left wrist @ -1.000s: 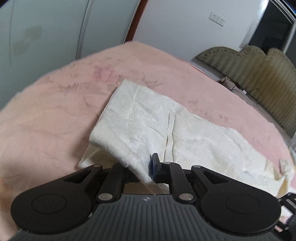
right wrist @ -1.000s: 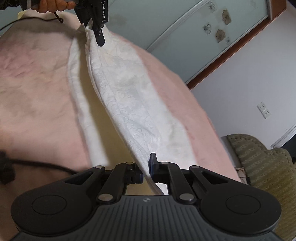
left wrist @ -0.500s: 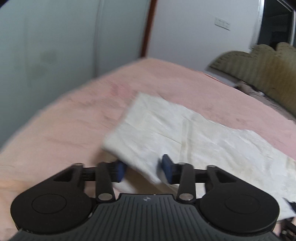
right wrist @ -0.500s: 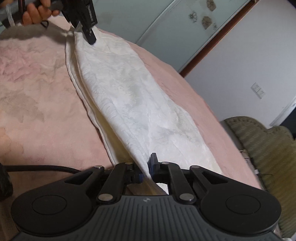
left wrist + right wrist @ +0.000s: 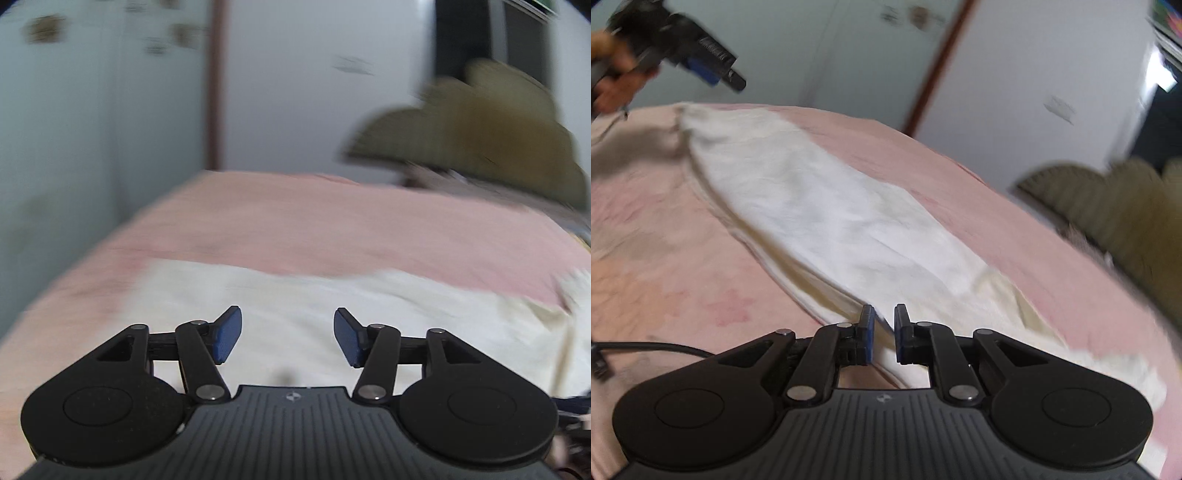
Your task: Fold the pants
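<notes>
The white pants (image 5: pixel 827 218) lie folded lengthwise on the pink bed (image 5: pixel 665 258); they also show blurred in the left wrist view (image 5: pixel 295 295). My left gripper (image 5: pixel 287 334) is open and empty, raised above the pants' end; it shows in the right wrist view (image 5: pixel 713 74), clear of the cloth. My right gripper (image 5: pixel 884 332) has its jaws slightly apart with a fabric edge between the pads; the pants lie flat on the bed.
The pink bed (image 5: pixel 332 221) fills both views. An olive headboard (image 5: pixel 480 140) stands at the right. Pale wardrobe doors (image 5: pixel 92 110) and a white wall stand behind. A black cable (image 5: pixel 646 347) lies on the bed at left.
My left gripper opened, let go of the pants and lifted away. My right gripper lowered its end to the bed and its jaws parted a little. The pants now lie flat.
</notes>
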`<control>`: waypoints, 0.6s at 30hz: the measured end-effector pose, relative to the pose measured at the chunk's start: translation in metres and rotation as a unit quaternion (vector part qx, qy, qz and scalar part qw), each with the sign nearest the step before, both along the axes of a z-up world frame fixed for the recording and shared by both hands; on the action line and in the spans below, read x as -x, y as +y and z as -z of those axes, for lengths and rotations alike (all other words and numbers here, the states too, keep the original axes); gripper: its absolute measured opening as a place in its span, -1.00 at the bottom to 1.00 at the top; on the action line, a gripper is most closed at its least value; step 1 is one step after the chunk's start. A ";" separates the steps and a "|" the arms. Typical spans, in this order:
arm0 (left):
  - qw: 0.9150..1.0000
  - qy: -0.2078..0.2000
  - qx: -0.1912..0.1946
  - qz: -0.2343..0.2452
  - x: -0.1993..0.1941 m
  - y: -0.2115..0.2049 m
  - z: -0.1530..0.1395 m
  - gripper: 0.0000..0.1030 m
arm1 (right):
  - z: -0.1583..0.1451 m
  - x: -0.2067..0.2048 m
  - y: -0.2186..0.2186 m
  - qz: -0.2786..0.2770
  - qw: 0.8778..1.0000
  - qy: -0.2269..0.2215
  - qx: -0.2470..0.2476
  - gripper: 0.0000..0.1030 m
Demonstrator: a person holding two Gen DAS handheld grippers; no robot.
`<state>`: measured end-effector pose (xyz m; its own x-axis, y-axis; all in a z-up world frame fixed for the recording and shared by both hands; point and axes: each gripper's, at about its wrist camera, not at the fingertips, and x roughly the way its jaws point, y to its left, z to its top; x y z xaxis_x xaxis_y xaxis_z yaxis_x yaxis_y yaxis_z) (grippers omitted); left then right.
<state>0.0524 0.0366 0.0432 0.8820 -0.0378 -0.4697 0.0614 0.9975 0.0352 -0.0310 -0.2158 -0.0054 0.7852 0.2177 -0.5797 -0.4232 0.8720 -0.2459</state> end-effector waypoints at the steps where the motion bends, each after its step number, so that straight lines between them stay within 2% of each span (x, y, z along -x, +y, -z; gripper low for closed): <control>1: 0.999 0.012 -0.001 0.030 -0.003 -0.018 0.006 0.16 | 0.002 0.000 -0.004 -0.008 1.000 0.022 -0.006 -0.80; 2: 0.998 0.022 -0.002 0.061 -0.006 -0.036 0.012 0.16 | 0.001 0.006 -0.009 -0.008 1.000 0.020 -0.009 -0.79; 4: 0.993 0.036 -0.010 0.112 -0.007 -0.069 0.024 0.16 | -0.007 0.014 -0.032 0.031 0.999 0.006 -0.026 -0.78; 7: 0.983 0.039 -0.041 0.177 -0.007 -0.115 0.040 0.18 | -0.018 0.017 -0.091 0.143 0.988 -0.009 -0.058 -0.78; 10: 0.974 0.033 -0.066 0.216 -0.008 -0.144 0.058 0.19 | -0.016 0.015 -0.157 0.261 0.964 -0.022 -0.039 -0.78; 12: 0.970 0.033 -0.072 0.232 -0.002 -0.158 0.068 0.19 | -0.011 0.011 -0.208 0.326 0.943 -0.020 -0.059 -0.77; 14: 0.967 0.037 -0.073 0.241 -0.001 -0.169 0.076 0.19 | -0.006 0.007 -0.255 0.384 0.919 -0.017 -0.092 -0.66; 15: 0.966 0.035 -0.075 0.244 0.005 -0.173 0.083 0.20 | -0.004 0.005 -0.276 0.413 0.904 -0.012 -0.111 -0.39; 16: 0.966 0.031 -0.079 0.243 0.006 -0.177 0.087 0.24 | -0.002 0.004 -0.295 0.435 0.891 -0.011 -0.133 0.00; 18: 0.966 0.021 -0.088 0.241 0.006 -0.183 0.093 0.27 | 0.003 0.002 -0.324 0.443 0.878 -0.014 -0.180 0.35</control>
